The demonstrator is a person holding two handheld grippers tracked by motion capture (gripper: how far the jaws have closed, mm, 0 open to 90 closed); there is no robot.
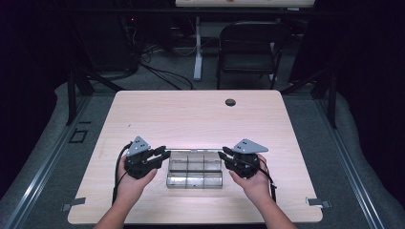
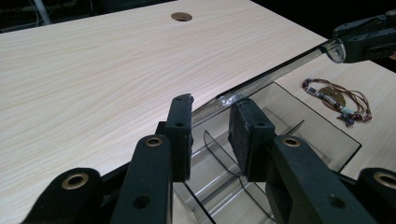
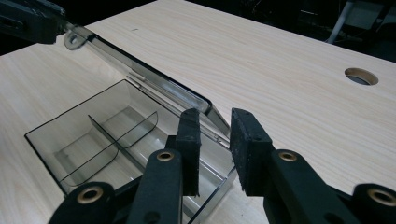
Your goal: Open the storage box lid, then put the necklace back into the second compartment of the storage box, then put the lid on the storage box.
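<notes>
Between the two tongs, high view: a clear compartment box [image 1: 195, 172] lies on the table [image 1: 191, 117], its lid [image 1: 193, 149] raised along the far edge. Left tongs [image 1: 164, 154] and right tongs [image 1: 223, 154] each meet one end of that lid edge. Lid looks partly lifted; box reads as opened or mid-swing, which way cannot be told.

Left gripper view: left tongs [image 2: 211, 116] stand part-open, the lid's edge [image 2: 261, 79] running between the pads; pressing contact not clear, so a grip cannot be confirmed. Dividers visible below. Beyond the box, a beaded bracelet [image 2: 337, 99] rests on the table, under the right tongs [image 2: 359, 39].

Right gripper view: right tongs [image 3: 215, 126] part-open around the lid's near corner [image 3: 198, 103]; compartments [image 3: 100, 135] appear empty. Judgement: lid work underway, loading the bracelet likely remains.
</notes>
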